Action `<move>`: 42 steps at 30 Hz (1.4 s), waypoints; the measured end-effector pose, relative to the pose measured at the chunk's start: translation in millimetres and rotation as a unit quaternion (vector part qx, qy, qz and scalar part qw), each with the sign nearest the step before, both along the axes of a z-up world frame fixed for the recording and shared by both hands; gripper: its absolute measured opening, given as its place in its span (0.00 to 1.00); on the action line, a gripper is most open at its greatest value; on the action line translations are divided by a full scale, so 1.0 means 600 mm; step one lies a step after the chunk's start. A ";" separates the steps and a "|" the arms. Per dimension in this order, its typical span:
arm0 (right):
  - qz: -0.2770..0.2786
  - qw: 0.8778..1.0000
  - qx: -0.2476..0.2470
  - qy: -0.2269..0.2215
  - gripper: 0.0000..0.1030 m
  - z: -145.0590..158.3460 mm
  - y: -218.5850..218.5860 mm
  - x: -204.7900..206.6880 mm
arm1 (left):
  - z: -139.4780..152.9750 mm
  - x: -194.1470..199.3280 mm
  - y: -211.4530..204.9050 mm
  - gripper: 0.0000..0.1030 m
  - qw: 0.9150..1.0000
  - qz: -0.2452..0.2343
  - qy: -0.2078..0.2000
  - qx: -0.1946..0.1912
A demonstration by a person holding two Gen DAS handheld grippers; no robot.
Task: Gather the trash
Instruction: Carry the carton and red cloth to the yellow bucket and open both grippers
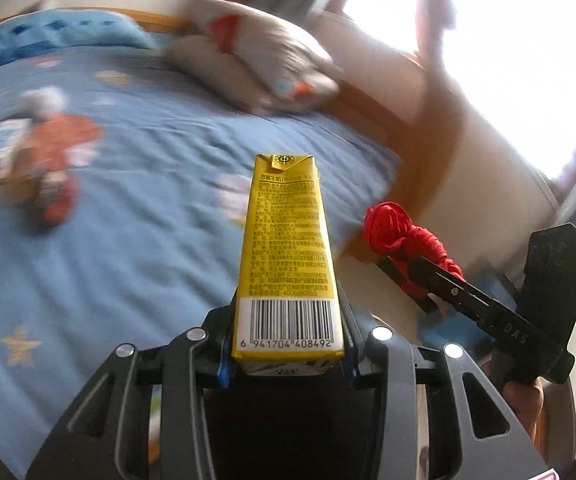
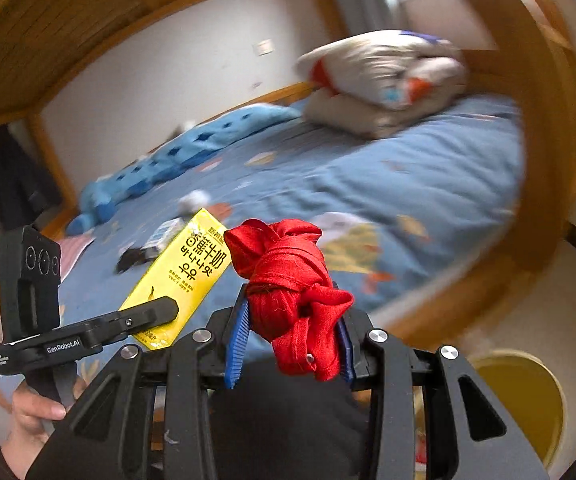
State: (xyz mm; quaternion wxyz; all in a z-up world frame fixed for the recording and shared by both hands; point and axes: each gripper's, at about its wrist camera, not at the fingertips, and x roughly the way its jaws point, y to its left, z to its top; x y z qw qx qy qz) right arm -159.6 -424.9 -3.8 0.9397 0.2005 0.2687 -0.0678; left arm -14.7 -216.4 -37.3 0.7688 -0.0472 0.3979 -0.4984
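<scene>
Both loaded: left tool (image 1: 288, 354) clamped on yellow carton (image 1: 286, 248), right tool (image 2: 289, 334) on red rag (image 2: 288, 276). Swing over to yellow bin (image 2: 527, 396), drop one at a time.

Bed (image 2: 427, 184): folded quilt (image 2: 383, 80), blue pillow (image 2: 216, 136), scattered trash (image 1: 28, 152)

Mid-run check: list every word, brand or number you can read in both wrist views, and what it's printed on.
"6 941704 408492": under the barcode on the yellow carton.
"DAS": on the right gripper.
"GenRobot.AI": on the left gripper.
Chinese and Korean words on the carton's front and its fine print: too small to read reliably.
</scene>
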 end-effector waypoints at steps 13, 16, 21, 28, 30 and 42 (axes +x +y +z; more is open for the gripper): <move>-0.150 0.987 -0.004 0.057 0.35 -0.052 -0.119 -0.213 | -0.056 -0.167 -0.214 0.39 0.982 -0.177 0.038 0.055; -0.168 0.983 0.001 0.070 0.35 -0.070 -0.133 -0.248 | -0.083 -0.185 -0.246 0.39 0.976 -0.195 0.051 0.076; -0.175 0.980 0.002 0.098 0.35 -0.096 -0.148 -0.274 | -0.129 -0.191 -0.276 0.39 0.969 -0.205 0.077 0.116; -0.187 0.973 0.032 0.128 0.35 -0.143 -0.179 -0.295 | -0.162 -0.208 -0.314 0.39 0.962 -0.216 0.078 0.147; -0.189 0.972 0.040 0.134 0.35 -0.157 -0.185 -0.296 | -0.172 -0.209 -0.328 0.39 0.960 -0.217 0.078 0.157; -0.185 0.969 0.024 0.163 0.41 -0.185 -0.201 -0.280 | -0.185 -0.225 -0.353 0.39 0.951 -0.243 0.073 0.178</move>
